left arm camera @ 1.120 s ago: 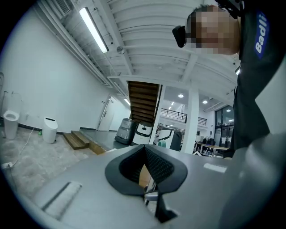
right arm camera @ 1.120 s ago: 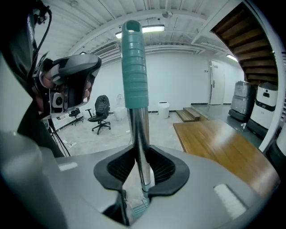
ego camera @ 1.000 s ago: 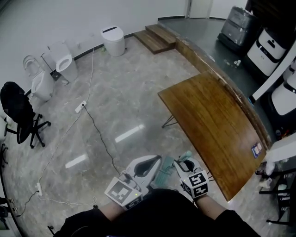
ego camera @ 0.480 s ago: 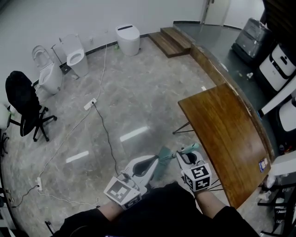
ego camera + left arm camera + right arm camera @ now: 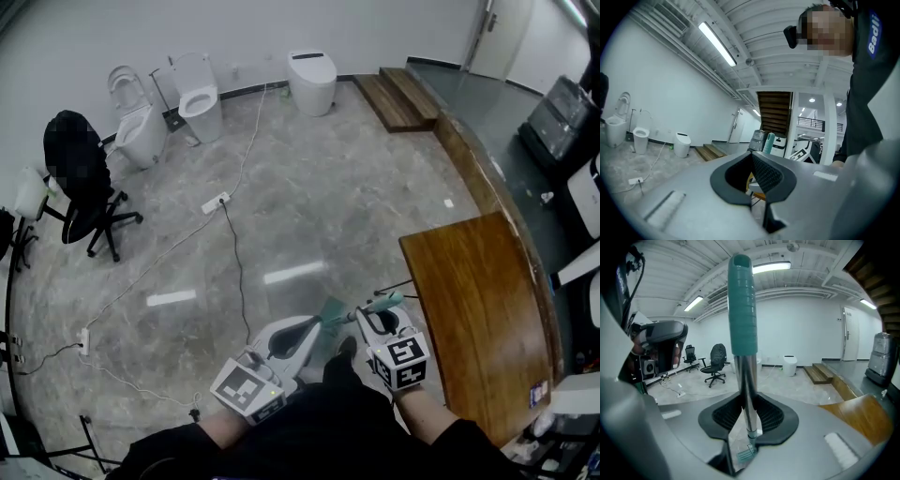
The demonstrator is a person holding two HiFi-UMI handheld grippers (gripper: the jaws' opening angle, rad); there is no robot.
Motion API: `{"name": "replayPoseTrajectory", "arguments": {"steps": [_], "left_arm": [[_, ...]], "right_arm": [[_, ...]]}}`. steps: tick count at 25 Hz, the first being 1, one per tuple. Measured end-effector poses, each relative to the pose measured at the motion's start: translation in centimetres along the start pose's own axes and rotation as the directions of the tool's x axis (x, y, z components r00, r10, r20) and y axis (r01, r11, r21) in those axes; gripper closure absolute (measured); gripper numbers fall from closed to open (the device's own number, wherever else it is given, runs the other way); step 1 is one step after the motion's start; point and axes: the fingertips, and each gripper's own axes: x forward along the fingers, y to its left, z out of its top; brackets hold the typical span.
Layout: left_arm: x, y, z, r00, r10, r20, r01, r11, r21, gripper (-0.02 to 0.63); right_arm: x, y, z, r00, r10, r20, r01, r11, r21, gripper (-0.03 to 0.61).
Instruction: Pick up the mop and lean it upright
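moved: table (image 5: pixel 478 309) slid to lower right, toilets (image 5: pixel 197 98) shifted right along top | right gripper (image 5: pixel 747 420) clamped on mop (image 5: pixel 742 310) steel shaft below teal grip, lower centre of head view | left gripper (image 5: pixel 751 159) closed, empty | probably light, stiff; shaft slick, ribbed grip safer | 1 mop, 3 toilets, 1 chair (image 5: pixel 80 178)

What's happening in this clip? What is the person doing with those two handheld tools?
A person stands on a grey floor beside a wooden table, holding a claw in each hand. The right claw is clamped on the metal shaft of the mop, below its teal grip. The shaft stands close to upright between the pads. The left claw is shut and holds nothing. The mop is out on open floor and is not yet leaning against anything.
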Motion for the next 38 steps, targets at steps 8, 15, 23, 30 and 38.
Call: {"name": "replayPoseTrajectory", "arguments": {"steps": [8,15,23,30,38], "left_arm": [[7.4,5.1,1.8,0.996,0.089,-0.018,-0.088,0.995,0.038,0.604],[14.5,8.0,2.8,0.992,0.126,0.001,-0.126,0.989,0.078,0.604],[17.8,11.8,3.5,0.99,0.139,0.003,-0.138,0.988,0.074,0.604],[19.0,17.8,4.8,0.998,0.059,0.01,-0.06,0.997,0.05,0.604],[20.1,24.4,6.8,0.995,-0.104,0.001,0.104,0.994,0.025,0.604]], "right_arm": [[4.6,-3.6,2.5,0.993,0.118,-0.022,-0.118,0.993,-0.018,0.474],[7.0,-8.6,6.0,0.987,0.159,0.024,-0.158,0.987,-0.024,0.472],[9.8,-12.3,8.6,0.992,0.126,0.027,-0.125,0.991,-0.045,0.471],[13.7,-15.0,11.7,0.999,-0.002,0.032,0.002,1.0,-0.01,0.472],[17.9,-17.6,15.6,0.982,-0.184,0.045,0.181,0.982,0.054,0.474]]}}
